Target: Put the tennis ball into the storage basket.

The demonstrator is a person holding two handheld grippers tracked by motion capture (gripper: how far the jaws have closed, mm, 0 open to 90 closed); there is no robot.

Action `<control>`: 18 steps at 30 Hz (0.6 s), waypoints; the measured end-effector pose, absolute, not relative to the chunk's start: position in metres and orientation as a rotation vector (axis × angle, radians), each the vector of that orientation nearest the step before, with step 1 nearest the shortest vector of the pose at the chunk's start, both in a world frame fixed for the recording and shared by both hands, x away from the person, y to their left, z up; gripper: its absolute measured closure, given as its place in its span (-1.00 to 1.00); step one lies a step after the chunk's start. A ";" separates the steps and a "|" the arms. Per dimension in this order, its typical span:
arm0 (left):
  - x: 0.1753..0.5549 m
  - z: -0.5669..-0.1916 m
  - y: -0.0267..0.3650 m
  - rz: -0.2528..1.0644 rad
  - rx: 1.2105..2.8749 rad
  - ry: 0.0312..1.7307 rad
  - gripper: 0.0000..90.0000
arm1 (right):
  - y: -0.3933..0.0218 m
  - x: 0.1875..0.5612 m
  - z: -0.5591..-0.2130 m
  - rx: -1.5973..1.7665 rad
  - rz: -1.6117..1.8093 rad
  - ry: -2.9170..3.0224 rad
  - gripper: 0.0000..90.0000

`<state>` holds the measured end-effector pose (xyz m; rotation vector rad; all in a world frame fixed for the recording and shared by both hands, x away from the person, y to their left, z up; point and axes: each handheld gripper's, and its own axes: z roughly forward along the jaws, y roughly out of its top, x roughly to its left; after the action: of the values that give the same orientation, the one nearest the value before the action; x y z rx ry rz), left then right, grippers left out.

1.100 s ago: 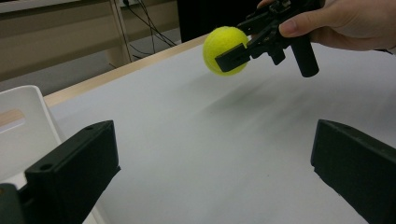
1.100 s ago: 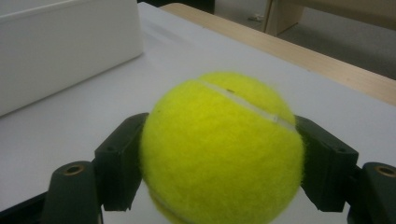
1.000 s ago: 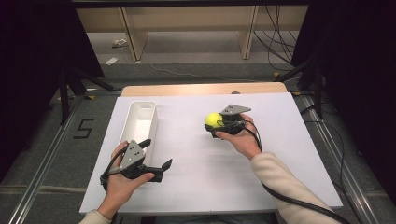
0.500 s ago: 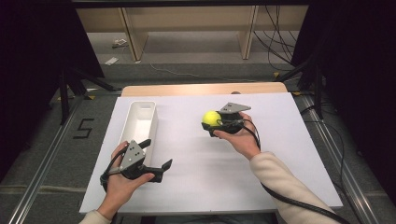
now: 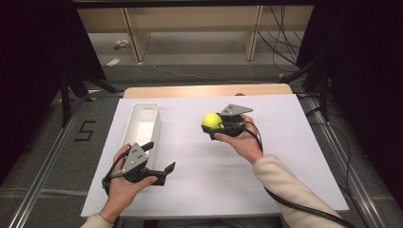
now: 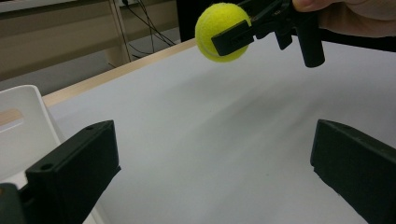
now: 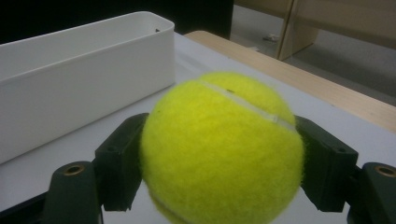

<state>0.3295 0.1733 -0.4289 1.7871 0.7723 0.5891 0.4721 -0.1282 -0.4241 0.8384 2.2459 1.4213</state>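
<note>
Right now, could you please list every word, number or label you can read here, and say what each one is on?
"5": a dark number marked on the grey floor, left of the table.
Ball: no brand or print readable; just its pale seam shows.
Tray: no writing can be seen on it.

A grey floor (image 5: pixel 199 61) surrounds the white worktop (image 5: pixel 294 142); wooden shelving (image 5: pixel 190 23) stands at twelve o'clock, dark curtains (image 5: pixel 28 57) flanking.
</note>
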 end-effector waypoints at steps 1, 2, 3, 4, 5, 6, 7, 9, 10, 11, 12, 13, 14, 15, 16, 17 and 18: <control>0.330 -0.429 0.173 0.590 1.787 0.772 -0.99 | -0.127 0.472 -0.424 0.837 1.422 2.245 -0.41; 0.330 -0.429 0.174 0.591 1.787 0.773 -0.99 | -0.127 0.471 -0.423 0.835 1.423 2.249 -0.41; 0.330 -0.429 0.174 0.591 1.786 0.773 -0.99 | -0.126 0.471 -0.422 0.832 1.425 2.246 -0.41; 0.330 -0.429 0.174 0.590 1.786 0.774 -0.99 | -0.126 0.471 -0.422 0.829 1.426 2.245 -0.41; 0.330 -0.429 0.173 0.590 1.787 0.774 -0.99 | -0.125 0.471 -0.421 0.824 1.426 2.243 -0.41; 0.330 -0.429 0.173 0.591 1.788 0.772 -0.99 | -0.125 0.470 -0.420 0.822 1.429 2.243 -0.41; 0.329 -0.429 0.173 0.591 1.787 0.772 -0.99 | -0.124 0.470 -0.420 0.821 1.429 2.242 -0.40; 0.329 -0.429 0.173 0.590 1.788 0.773 -0.99 | -0.124 0.470 -0.419 0.819 1.428 2.243 -0.40; 0.330 -0.429 0.173 0.590 1.788 0.773 -0.99 | -0.123 0.470 -0.419 0.820 1.428 2.242 -0.40; 0.329 -0.429 0.173 0.590 1.788 0.773 -0.99 | -0.123 0.470 -0.419 0.819 1.428 2.242 -0.41; 0.329 -0.429 0.173 0.590 1.789 0.773 -0.99 | -0.123 0.470 -0.419 0.820 1.429 2.242 -0.40; 0.329 -0.429 0.174 0.591 1.789 0.773 -0.99 | -0.123 0.469 -0.418 0.820 1.430 2.242 -0.40; 0.329 -0.429 0.173 0.591 1.789 0.774 -0.99 | -0.123 0.469 -0.418 0.819 1.430 2.242 -0.40; 0.329 -0.429 0.173 0.590 1.790 0.774 -0.99 | -0.122 0.470 -0.418 0.817 1.431 2.241 -0.40; 0.329 -0.429 0.173 0.590 1.789 0.774 -0.99 | -0.122 0.469 -0.417 0.817 1.430 2.241 -0.40; 0.329 -0.429 0.173 0.591 1.789 0.774 -0.99 | -0.121 0.469 -0.417 0.816 1.432 2.241 -0.40; 0.329 -0.429 0.173 0.591 1.790 0.773 -0.99 | -0.120 0.469 -0.417 0.813 1.433 2.244 -0.40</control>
<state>0.3293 0.1734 -0.4290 1.7900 0.7727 0.5914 0.4693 -0.1204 -0.4169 0.8134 2.2436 1.4330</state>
